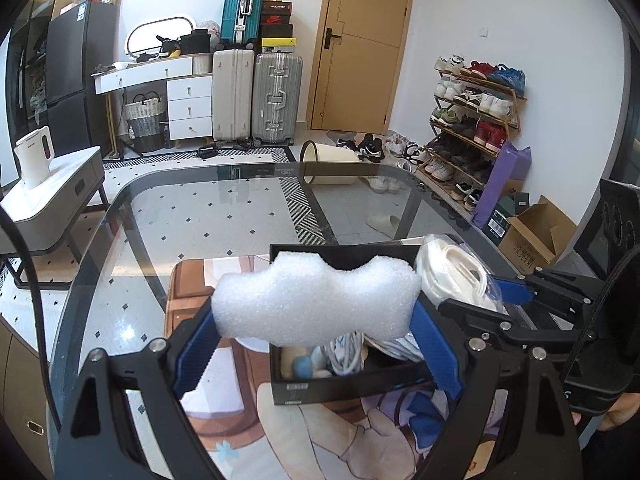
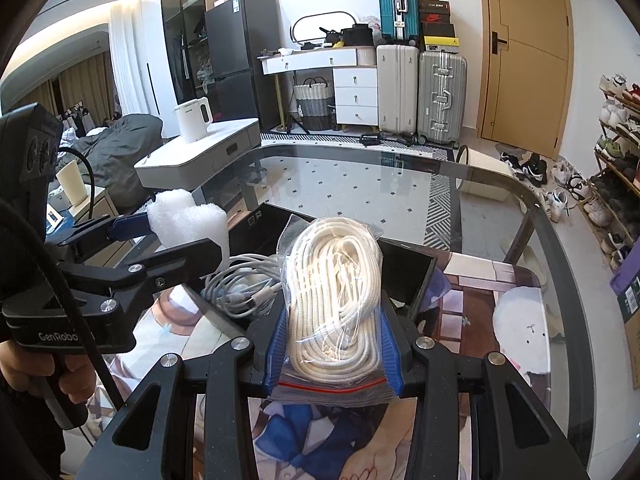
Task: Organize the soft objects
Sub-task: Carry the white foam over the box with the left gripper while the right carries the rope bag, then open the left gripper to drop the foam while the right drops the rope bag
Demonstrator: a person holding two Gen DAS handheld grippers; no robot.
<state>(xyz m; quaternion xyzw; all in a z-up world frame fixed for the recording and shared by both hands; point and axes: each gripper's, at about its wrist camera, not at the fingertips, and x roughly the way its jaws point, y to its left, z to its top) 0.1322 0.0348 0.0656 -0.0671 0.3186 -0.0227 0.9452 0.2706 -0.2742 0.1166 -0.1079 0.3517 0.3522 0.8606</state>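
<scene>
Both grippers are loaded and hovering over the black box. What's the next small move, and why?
Probably lower the left gripper and release the white foam block into the black box. The foam hangs directly above the box's open space, where only grey cables and small bits lie. The right gripper holds the bagged white rope close alongside, so dropping one at a time should avoid a clash.

Each fisheye rides close behind its own gripper, looking forward and down across the glass table (image 1: 248, 200) toward the far door (image 2: 528, 52). Both share the black box (image 1: 344, 380) at lower centre, and each catches the other gripper at its frame edge.
</scene>
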